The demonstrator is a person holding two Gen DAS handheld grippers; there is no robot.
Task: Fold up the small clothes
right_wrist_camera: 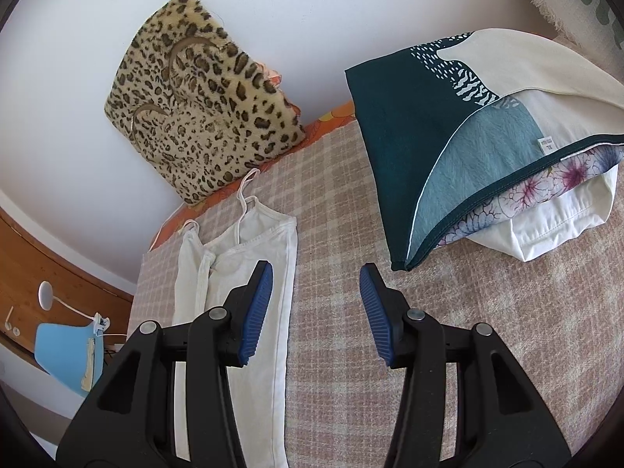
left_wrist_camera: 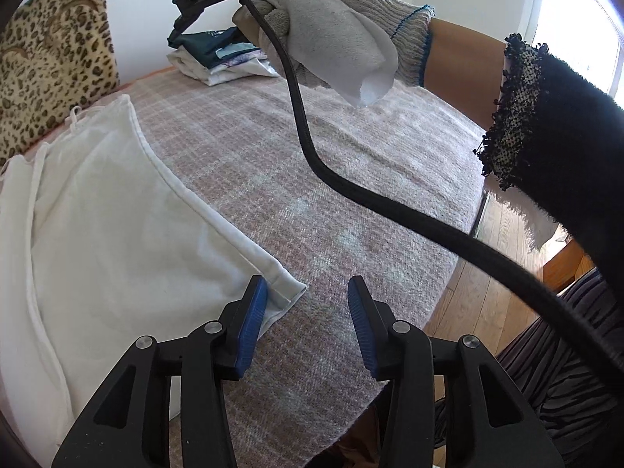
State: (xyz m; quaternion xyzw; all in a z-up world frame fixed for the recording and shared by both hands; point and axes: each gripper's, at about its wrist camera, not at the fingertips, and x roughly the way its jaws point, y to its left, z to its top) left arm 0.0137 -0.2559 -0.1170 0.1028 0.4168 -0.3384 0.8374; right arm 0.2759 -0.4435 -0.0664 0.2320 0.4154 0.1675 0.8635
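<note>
Both tongs empty, jaws apart; left gripper (left_wrist_camera: 308, 304) near white camisole (left_wrist_camera: 117, 210) hem corner — you pinch both layers; right gripper (right_wrist_camera: 316, 304) takes strap end; fold flat on blanket (right_wrist_camera: 429, 331).

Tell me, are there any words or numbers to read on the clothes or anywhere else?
Small white tag on the folded pile: it has two lines of print, too small and blurred to read.
White top, blanket, leopard cushion: no words or numbers show.
</note>
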